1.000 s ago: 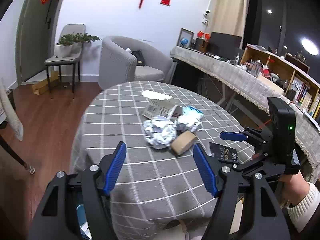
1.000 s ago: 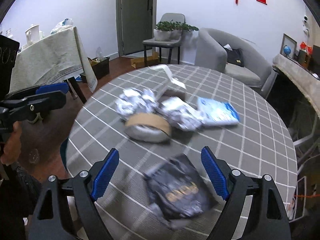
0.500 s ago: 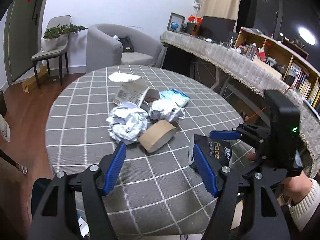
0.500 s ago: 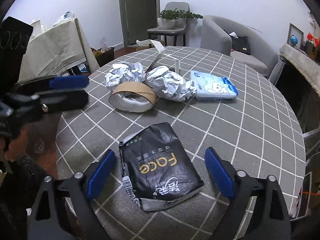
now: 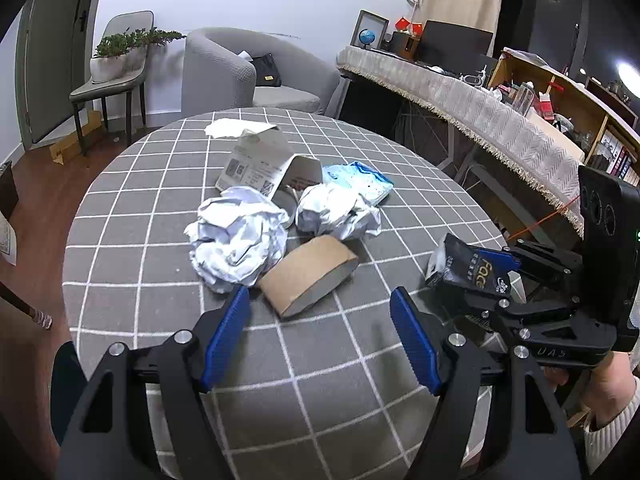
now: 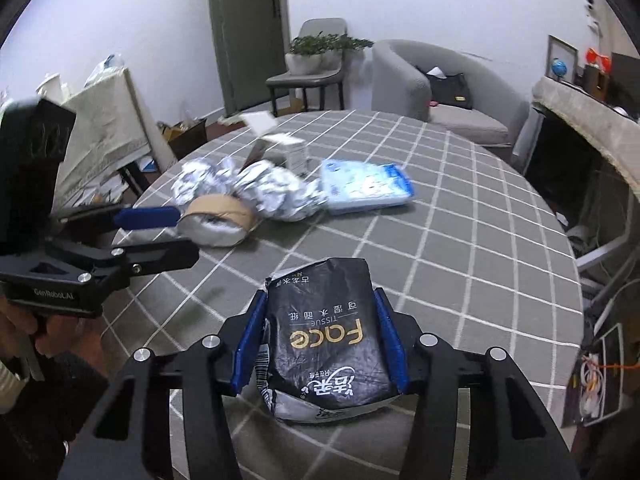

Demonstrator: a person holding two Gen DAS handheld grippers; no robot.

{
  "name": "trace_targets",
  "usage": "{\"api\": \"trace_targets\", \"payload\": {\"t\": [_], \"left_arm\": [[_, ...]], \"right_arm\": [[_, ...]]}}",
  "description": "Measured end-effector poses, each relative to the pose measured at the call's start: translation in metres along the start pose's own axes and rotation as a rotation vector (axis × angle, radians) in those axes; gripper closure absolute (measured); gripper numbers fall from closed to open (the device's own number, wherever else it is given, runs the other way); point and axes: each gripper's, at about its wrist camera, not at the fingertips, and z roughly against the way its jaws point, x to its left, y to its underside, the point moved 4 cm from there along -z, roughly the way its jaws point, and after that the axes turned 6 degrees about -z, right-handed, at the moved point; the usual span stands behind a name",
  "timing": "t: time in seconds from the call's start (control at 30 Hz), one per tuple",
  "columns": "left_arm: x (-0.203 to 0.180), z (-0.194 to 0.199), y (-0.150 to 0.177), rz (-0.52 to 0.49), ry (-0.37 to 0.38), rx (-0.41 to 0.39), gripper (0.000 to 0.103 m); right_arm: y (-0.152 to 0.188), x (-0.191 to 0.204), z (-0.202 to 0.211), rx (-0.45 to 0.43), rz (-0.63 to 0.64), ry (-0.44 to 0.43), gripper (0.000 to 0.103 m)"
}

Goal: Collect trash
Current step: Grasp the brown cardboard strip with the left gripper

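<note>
A black tissue pack (image 6: pixel 324 340) sits between the blue pads of my right gripper (image 6: pixel 319 294). Its jaws are closing, the pads press on both sides and the pack buckles upward; the left wrist view shows the pack (image 5: pixel 468 268) raised at one end. My left gripper (image 5: pixel 318 296) is open, its jaws widening, nothing between them. It hovers just in front of a flattened cardboard tape ring (image 5: pixel 310 276). Behind the ring lie two crumpled paper balls (image 5: pixel 240 240), a blue-white pack (image 5: pixel 360 178), an opened white box (image 5: pixel 260 164) and a white tissue (image 5: pixel 232 128).
The round table (image 5: pixel 120 264) has a grey checked cloth. Beyond it stand a grey armchair (image 5: pixel 224 68), a chair with a plant (image 5: pixel 116 76) and a long cloth-covered table (image 5: pixel 460 96). A person's hand (image 5: pixel 608 396) holds the right gripper.
My right gripper's jaws have narrowed from wide apart onto the black pack, which now bends up. The left gripper came forward and lower, close to the cardboard ring.
</note>
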Motion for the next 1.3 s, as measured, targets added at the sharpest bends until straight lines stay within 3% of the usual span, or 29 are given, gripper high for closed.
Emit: {"api": "trace_targets", "payload": {"t": [0.33, 0.6, 0.8, 0.97, 1.3], "left_arm": [[0.005, -0.01, -0.012, 0.01, -0.013, 0.003, 0.028], [0.0, -0.015, -0.012, -0.038, 0.0, 0.022, 0.056], [-0.004, -0.014, -0.007, -0.051, 0.013, 0.033, 0.07], [-0.012, -0.011, -0.003, -0.075, 0.04, 0.039, 0.078], [-0.005, 0.005, 0.002, -0.068, 0.031, 0.022, 0.083]], "right_arm": [[-0.005, -0.013, 0.0, -0.01, -0.03, 0.004, 0.05], [-0.003, -0.014, -0.001, -0.003, -0.039, 0.011, 0.05], [-0.005, -0.011, -0.002, 0.001, -0.037, 0.012, 0.05], [-0.011, -0.006, -0.001, -0.005, -0.041, 0.006, 0.05], [-0.019, 0.012, -0.006, -0.005, -0.048, -0.005, 0.05]]}}
